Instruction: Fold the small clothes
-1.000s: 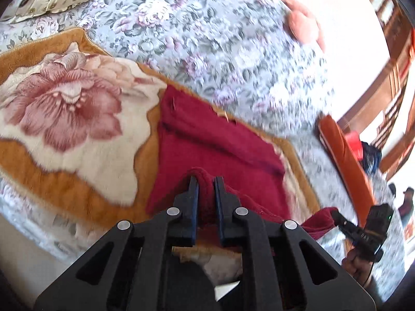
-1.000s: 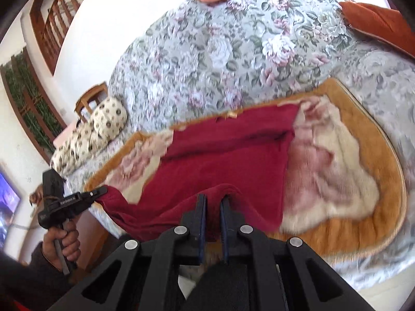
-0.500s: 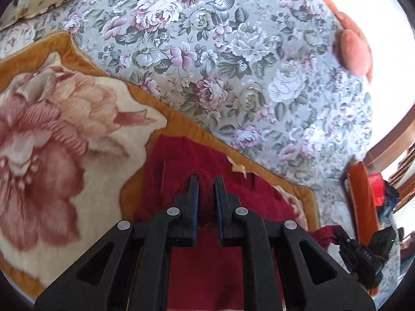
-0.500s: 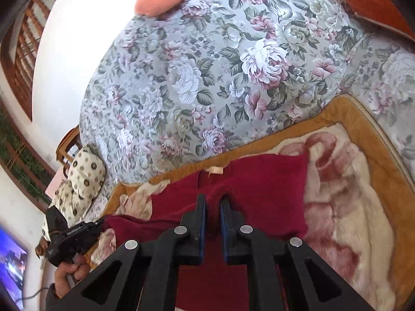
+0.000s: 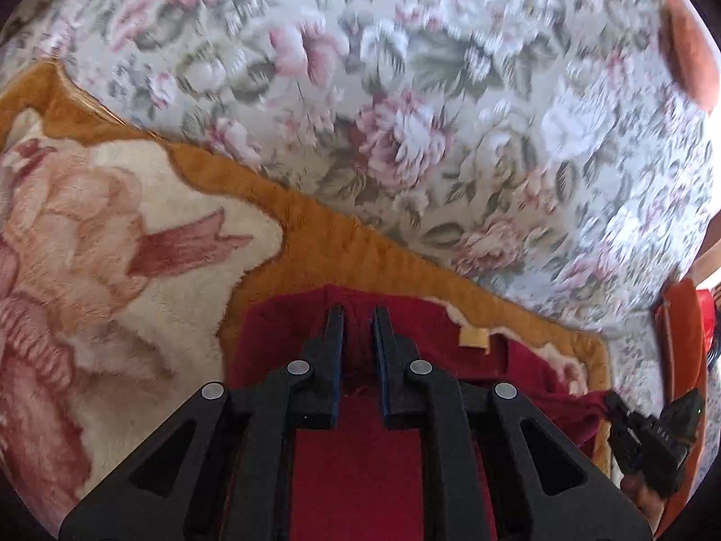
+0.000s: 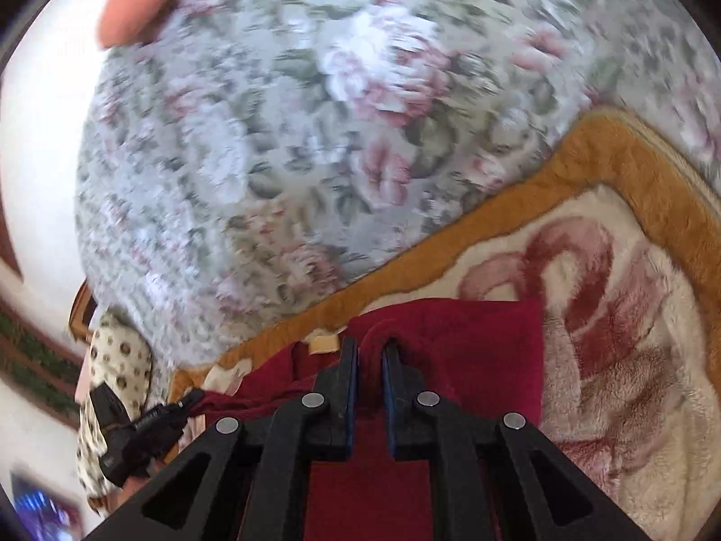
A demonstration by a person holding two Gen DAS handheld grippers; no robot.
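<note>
Over on the far left lies the fleecy blanket (image 5: 112,243), cream with a big pink flower and an orange border, spread on the floral bedspread (image 5: 405,90); on it sits the dark red garment (image 5: 360,473), its top edge just short of the orange border; the left gripper (image 5: 358,315) is clenched on a raised ridge of that red cloth, jaws nearly together with fabric pinched between them; just right of it, a small tan label (image 5: 473,338) at the garment's edge; further right the red cloth runs out to the right gripper (image 5: 615,408), small at the frame's lower edge, gripping the fabric there; an orange cushion (image 5: 689,36) sits at the upper right. From the right wrist view the same order reads: a spotted pillow (image 6: 117,360) at the left, the left gripper (image 6: 189,399) holding a drawn-out corner of red cloth, then the right gripper (image 6: 369,347) clamped on a bunched fold; the garment lies flat beyond it, blanket to the right; the bedspread is motion-blurred.
</note>
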